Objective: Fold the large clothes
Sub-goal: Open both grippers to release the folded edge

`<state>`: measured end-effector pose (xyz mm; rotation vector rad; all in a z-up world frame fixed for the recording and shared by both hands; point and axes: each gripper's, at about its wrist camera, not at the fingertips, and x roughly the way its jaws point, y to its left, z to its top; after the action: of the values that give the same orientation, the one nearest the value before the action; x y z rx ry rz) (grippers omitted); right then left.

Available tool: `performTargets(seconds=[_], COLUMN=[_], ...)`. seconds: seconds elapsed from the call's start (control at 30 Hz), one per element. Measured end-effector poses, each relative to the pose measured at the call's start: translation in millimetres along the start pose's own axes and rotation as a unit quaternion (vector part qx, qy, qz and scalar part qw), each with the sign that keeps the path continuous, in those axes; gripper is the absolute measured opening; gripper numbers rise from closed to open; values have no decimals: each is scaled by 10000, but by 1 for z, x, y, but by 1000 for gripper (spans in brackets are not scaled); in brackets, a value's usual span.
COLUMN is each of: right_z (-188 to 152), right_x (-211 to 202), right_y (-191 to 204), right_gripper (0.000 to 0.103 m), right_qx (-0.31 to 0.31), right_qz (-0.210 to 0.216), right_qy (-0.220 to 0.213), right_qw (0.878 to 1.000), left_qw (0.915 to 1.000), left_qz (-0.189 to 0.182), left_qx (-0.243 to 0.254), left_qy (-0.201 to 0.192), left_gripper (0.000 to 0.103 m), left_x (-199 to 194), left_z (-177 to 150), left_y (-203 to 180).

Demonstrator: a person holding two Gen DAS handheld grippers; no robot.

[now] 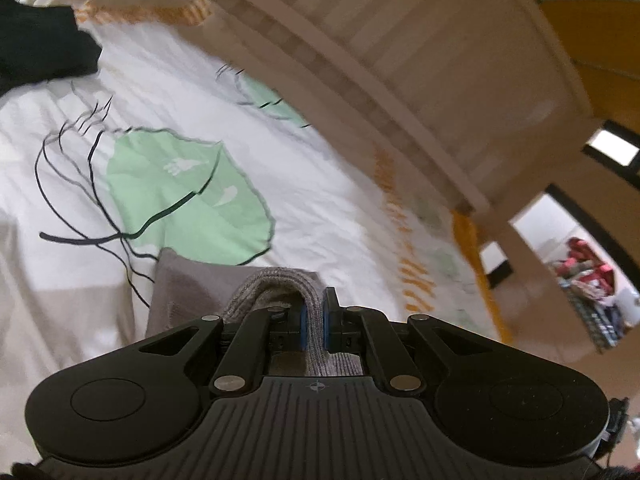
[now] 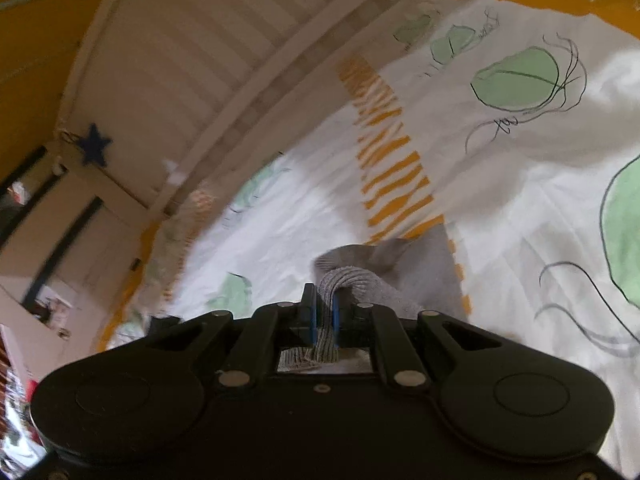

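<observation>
Knitwear is mid-fold: the left gripper (image 1: pixel 314 322) is clamped on a ribbed edge of the grey garment (image 1: pixel 188 280), the right gripper (image 2: pixel 325 320) likewise; the cloth trails toward 12 o'clock over the patterned bedsheet (image 1: pixel 300 184); next, I judge, both edges should travel together and land aligned.

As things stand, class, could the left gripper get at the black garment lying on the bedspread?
Probably not yet: the left gripper has its jaws shut on the grey knit, and the black garment lies far across the bedspread.
</observation>
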<state>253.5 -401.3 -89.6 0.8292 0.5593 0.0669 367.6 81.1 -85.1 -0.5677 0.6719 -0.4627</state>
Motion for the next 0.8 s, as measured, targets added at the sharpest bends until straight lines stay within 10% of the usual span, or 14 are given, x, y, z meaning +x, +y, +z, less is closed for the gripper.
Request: performTargets(seconds=[0.1, 0.23, 0.27, 0.33, 0.5, 0.8], right_z=[-1, -7, -7, -6, -5, -66], right_x=[23, 30, 29, 21, 9, 51], right_y=[-11, -19, -19, -15, 19, 64], right_gripper=[19, 31, 47, 67, 70, 68], right_qx=[-25, -103, -132, -310, -1314, -3330], right_qz=[-65, -28, -16, -14, -19, -549], right_qy=[29, -18, -46, -270, -594, 459], right_qw=[10000, 9999, 9999, 9992, 9896, 9402], left_qw=[9998, 9999, 9999, 9993, 9883, 9448], left_qz=[77, 92, 137, 229, 290, 595], left_qx=[-143, -127, -58, 165, 1466, 3150], left_qy=[105, 63, -52, -258, -292, 678], left_gripper=[13, 70, 76, 76, 78, 78], left_x=[17, 17, 16, 7, 2, 45], left_z=[-3, -6, -6, -4, -11, -67], left_y=[9, 10, 7, -4, -50, -78])
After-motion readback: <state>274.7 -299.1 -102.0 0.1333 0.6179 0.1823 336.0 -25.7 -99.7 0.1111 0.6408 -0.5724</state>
